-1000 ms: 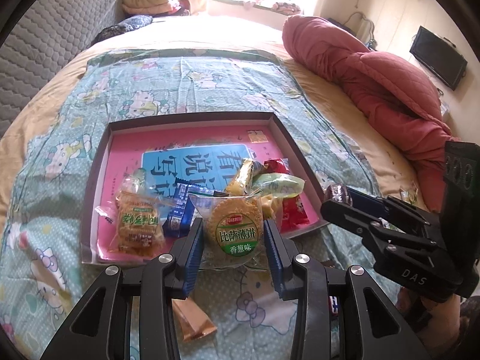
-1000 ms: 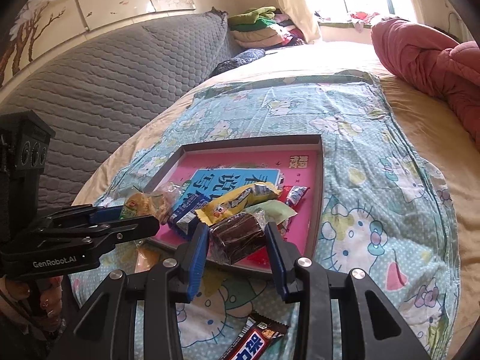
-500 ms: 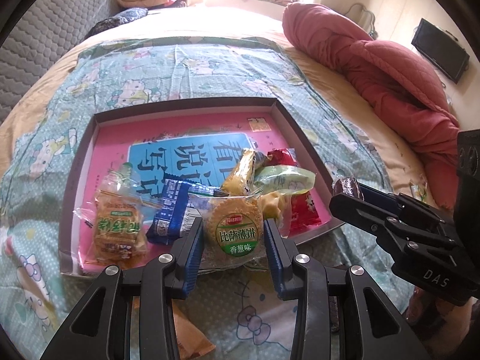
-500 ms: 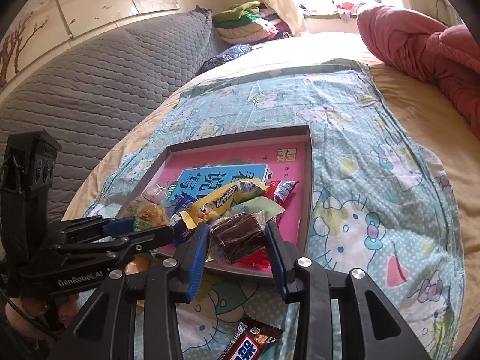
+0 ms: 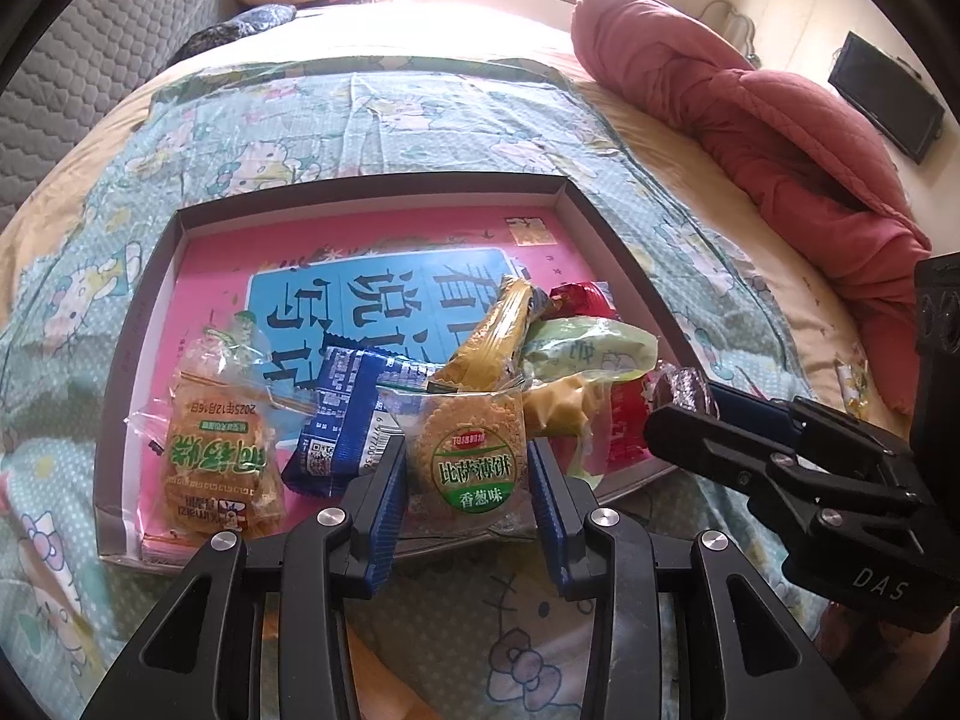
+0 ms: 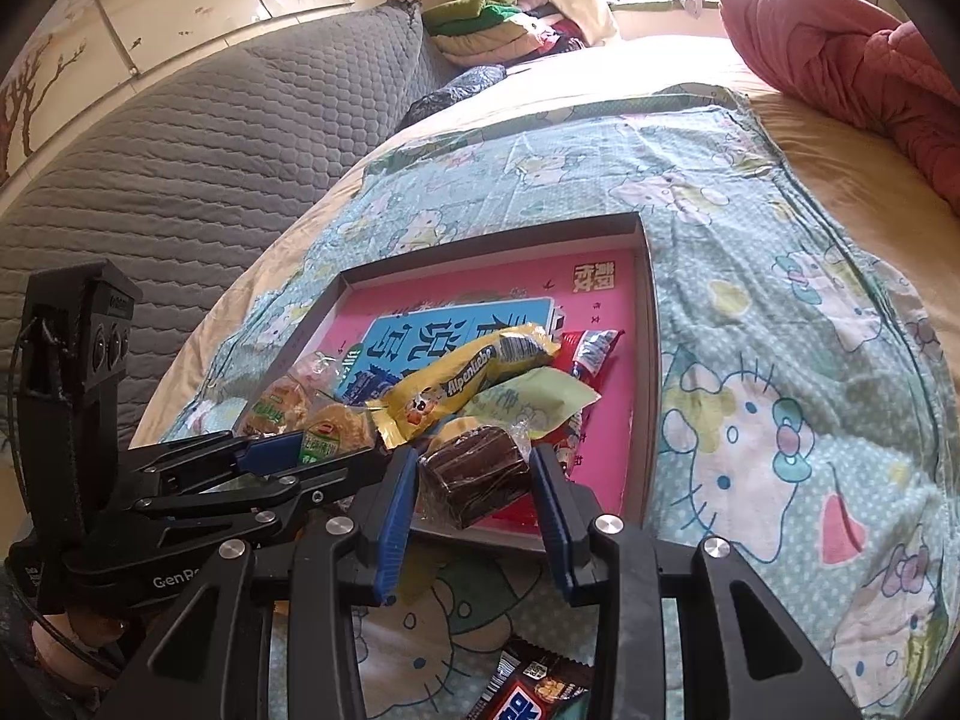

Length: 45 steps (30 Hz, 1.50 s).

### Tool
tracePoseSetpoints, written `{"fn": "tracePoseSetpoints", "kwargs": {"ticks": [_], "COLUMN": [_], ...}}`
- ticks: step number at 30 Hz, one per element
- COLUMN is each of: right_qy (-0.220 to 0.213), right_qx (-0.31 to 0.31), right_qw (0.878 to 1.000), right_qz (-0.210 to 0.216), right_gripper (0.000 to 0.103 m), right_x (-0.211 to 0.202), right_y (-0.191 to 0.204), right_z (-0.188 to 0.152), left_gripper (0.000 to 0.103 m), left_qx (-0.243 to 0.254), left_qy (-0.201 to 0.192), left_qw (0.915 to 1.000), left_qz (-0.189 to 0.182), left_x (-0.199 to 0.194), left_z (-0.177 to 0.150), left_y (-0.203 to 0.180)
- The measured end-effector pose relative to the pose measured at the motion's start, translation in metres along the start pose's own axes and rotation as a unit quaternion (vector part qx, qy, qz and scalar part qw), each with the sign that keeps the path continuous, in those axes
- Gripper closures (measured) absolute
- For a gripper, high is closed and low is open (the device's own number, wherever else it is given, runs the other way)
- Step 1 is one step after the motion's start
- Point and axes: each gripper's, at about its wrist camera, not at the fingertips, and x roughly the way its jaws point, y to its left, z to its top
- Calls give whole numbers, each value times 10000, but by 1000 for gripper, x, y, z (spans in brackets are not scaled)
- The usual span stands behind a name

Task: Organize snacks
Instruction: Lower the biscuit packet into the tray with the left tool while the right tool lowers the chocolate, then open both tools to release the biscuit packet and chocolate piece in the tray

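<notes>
My left gripper (image 5: 468, 480) is shut on a clear pack of round biscuits with a green label (image 5: 471, 450), held over the near edge of a grey tray with a pink liner (image 5: 558, 192). My right gripper (image 6: 474, 480) is shut on a wrapped brown cake (image 6: 480, 471), held over the tray's (image 6: 651, 372) near right corner. Several snacks lie in the tray: an orange biscuit pack (image 5: 219, 450), a blue pack (image 5: 339, 414), a yellow Alpenliebe bar (image 6: 474, 375), a pale green packet (image 6: 534, 399) and a red packet (image 6: 591, 351).
The tray sits on a Hello Kitty sheet (image 6: 780, 420) on a bed. A dark chocolate bar (image 6: 528, 690) lies on the sheet in front of the tray, an orange wrapper (image 5: 384, 684) under my left gripper. A red quilt (image 5: 750, 120) lies right, a grey headboard (image 6: 180, 138) left.
Both grippers have moved forward toward the tray with their snacks still held. The tray fills more of both views.
</notes>
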Motion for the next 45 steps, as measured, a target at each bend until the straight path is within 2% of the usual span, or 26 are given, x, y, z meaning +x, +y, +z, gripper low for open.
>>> {"fn": "tracePoseSetpoints", "kwargs": {"ticks": [10, 33, 39, 41, 45], "right_qy": [156, 161, 204, 162, 113], "right_qx": [94, 258, 393, 403, 423], "right_qw": [9998, 9995, 9990, 9990, 9990], "right_qz": [-58, -85, -95, -89, -70], "right_gripper": [64, 64, 64, 64, 63], "right_x": [9, 8, 9, 7, 4], "right_y": [-2, -8, -13, -14, -15], "right_z": [-3, -2, -2, -1, 0], "left_gripper": [62, 62, 60, 57, 56], "left_qx": [-5, -65, -143, -127, -83], "left_qy": [-27, -12, -19, -36, -76], "left_qw": [10000, 10000, 9998, 9998, 9999], "left_qz": [5, -20, -148, -149, -93], "left_x": [2, 7, 7, 6, 4], "left_z": [3, 10, 10, 10, 11], "left_y": [2, 6, 10, 10, 10]}}
